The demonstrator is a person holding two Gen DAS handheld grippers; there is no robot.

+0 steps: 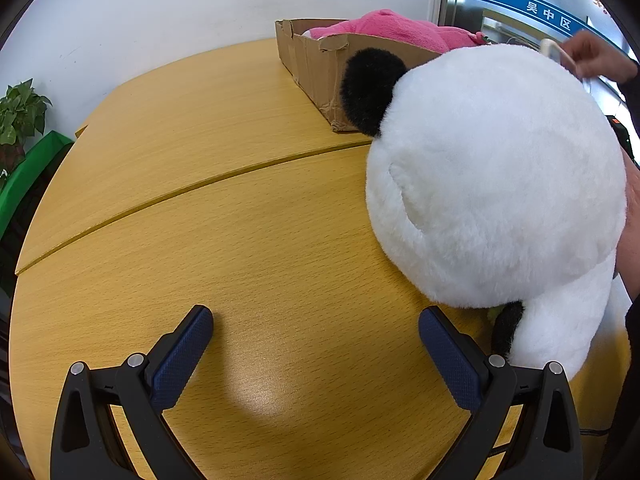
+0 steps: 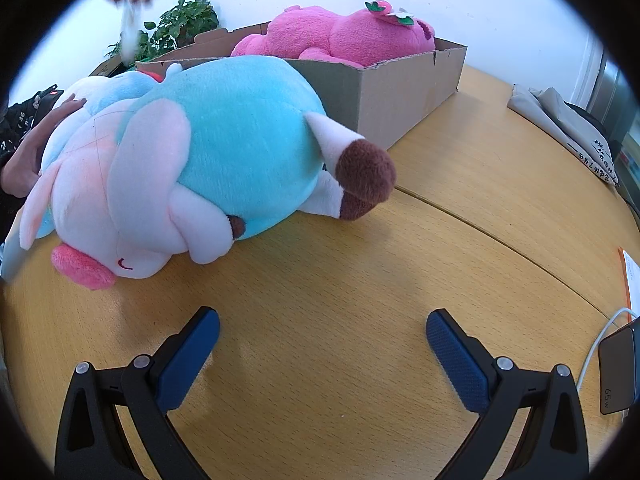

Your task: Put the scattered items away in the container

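A big white panda plush (image 1: pixel 492 184) with a black ear sits on the wooden table (image 1: pixel 208 168), to the right of my open left gripper (image 1: pixel 316 320), which holds nothing. Behind it stands a cardboard box (image 1: pixel 316 68) with a pink plush (image 1: pixel 396 30) inside. In the right wrist view a blue and pink plush (image 2: pixel 192 160) lies on its side up and left of my open, empty right gripper (image 2: pixel 322 324). The cardboard box (image 2: pixel 384 100) with the pink plush (image 2: pixel 352 36) stands just behind it.
A person's hand (image 1: pixel 596 56) holds a small white object near the panda; another hand (image 2: pixel 36 148) rests behind the blue plush. A potted plant (image 1: pixel 20 116) stands off the table's left. A phone with cable (image 2: pixel 616 368), an orange paper (image 2: pixel 630 276) and a grey bag (image 2: pixel 560 124) lie at the right.
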